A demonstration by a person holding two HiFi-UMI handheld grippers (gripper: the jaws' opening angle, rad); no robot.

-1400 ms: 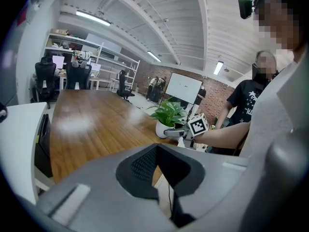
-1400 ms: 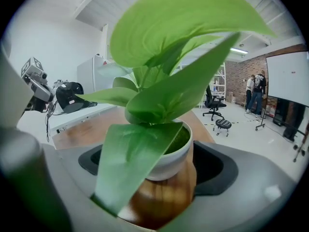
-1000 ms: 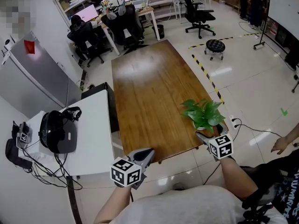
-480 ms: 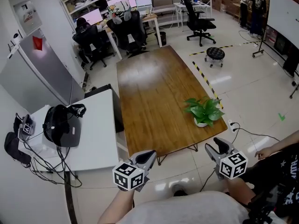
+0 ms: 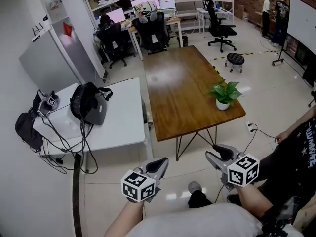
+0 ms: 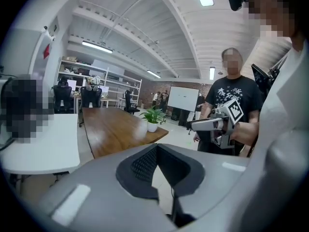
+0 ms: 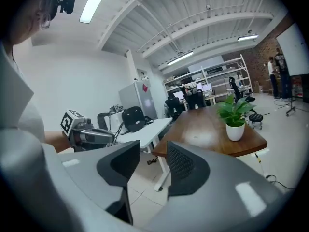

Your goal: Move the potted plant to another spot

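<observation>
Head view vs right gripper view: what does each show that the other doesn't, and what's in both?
Only the head view: the right gripper seen from above with its marker cube, and the person's shoe on the floor.

Only the right gripper view: that gripper's own jaws, apart and closing with nothing between them, plus the ceiling lights.

Both: the plant standing on the wooden table near a corner, the white desk with black gear on it, and the left gripper.
</observation>
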